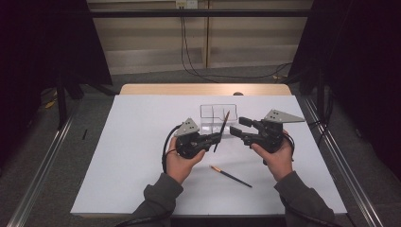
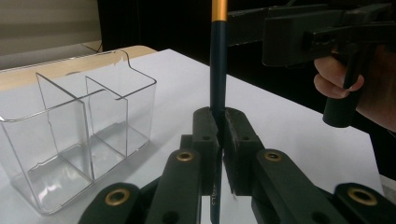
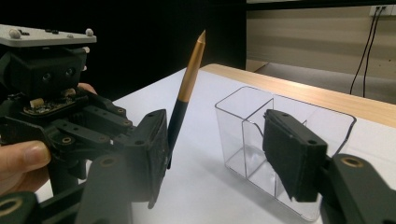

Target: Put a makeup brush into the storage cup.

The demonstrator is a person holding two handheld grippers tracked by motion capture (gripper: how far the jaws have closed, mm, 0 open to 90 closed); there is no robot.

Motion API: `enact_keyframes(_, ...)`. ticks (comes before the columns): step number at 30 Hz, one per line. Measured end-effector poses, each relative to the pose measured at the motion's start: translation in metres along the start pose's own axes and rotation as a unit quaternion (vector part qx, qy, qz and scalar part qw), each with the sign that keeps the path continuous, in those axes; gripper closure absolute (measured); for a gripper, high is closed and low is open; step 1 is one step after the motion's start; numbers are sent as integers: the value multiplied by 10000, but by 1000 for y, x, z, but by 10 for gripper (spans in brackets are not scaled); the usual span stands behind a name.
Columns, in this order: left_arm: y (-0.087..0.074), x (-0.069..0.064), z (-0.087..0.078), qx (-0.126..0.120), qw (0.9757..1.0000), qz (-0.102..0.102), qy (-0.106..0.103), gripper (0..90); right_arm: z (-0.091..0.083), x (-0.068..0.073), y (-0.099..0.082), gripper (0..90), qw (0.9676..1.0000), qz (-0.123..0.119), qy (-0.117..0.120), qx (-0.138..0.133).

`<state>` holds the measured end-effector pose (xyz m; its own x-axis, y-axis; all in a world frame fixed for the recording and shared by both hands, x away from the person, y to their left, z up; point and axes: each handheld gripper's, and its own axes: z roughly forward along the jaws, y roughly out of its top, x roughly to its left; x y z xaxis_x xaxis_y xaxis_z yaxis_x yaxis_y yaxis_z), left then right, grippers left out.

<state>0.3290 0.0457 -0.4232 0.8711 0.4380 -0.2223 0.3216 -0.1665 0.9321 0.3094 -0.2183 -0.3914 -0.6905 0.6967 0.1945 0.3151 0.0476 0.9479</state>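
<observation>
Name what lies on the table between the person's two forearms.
A second pencil lies flat on the white table between the forearms, apart from both, in the high view. Nothing else lies there.

No legible text, label or number on anything here

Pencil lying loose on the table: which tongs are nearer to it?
Left, narrowly. The left tongs sit above and slightly left of the loose pencil, shut on a second pencil. The right tongs sit farther back, open, by the clear box.
</observation>
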Motion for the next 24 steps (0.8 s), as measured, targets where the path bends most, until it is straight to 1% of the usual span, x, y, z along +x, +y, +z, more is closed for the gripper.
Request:
enact_keyframes(2, 0, -1, 1, 13, 10000, 22, -6, 841, 0, -1, 1, 436, 10000, 31, -36, -32)
enact_keyframes(5, 1, -2, 3, -61, 10000, -4, -21, 841, 0, -2, 1, 448, 9999, 117, -48, -81)
enact_keyframes(6, 1, -2, 3, -61, 10000, -4, -21, 841, 0, -2, 1, 455, 9999, 120, -37, -104)
enact_keyframes(7, 1, -3, 4, -5, 10000, 36, -11, 841, 1, -2, 1, 459, 9998, 173, -44, -133)
enact_keyframes(8, 1, -4, 5, -51, 10000, 8, -43, 841, 1, -2, 1, 464, 9997, 183, -30, -147)
enact_keyframes(11, 1, -5, 6, -18, 10000, 55, -41, 841, 2, -1, 1, 481, 9997, 176, -23, -157)
enact_keyframes(13, 1, -5, 6, -23, 10000, 52, -47, 841, 2, 0, 1, 489, 9997, 170, -20, -155)
enact_keyframes(14, 1, -5, 6, -7, 10000, 49, -48, 841, 3, 0, 1, 495, 9998, 123, -10, -128)
enact_keyframes(17, 0, -4, 6, -18, 10000, 26, -57, 841, 3, 1, 1, 502, 9998, 157, 7, -145)
enact_keyframes(18, 0, -5, 6, -21, 10000, 24, -73, 841, 4, 1, 1, 531, 9997, 181, 0, -164)
enact_keyframes(24, -1, -6, 7, -11, 10000, 26, -67, 841, 6, 3, 3, 614, 9996, 192, 154, -165)
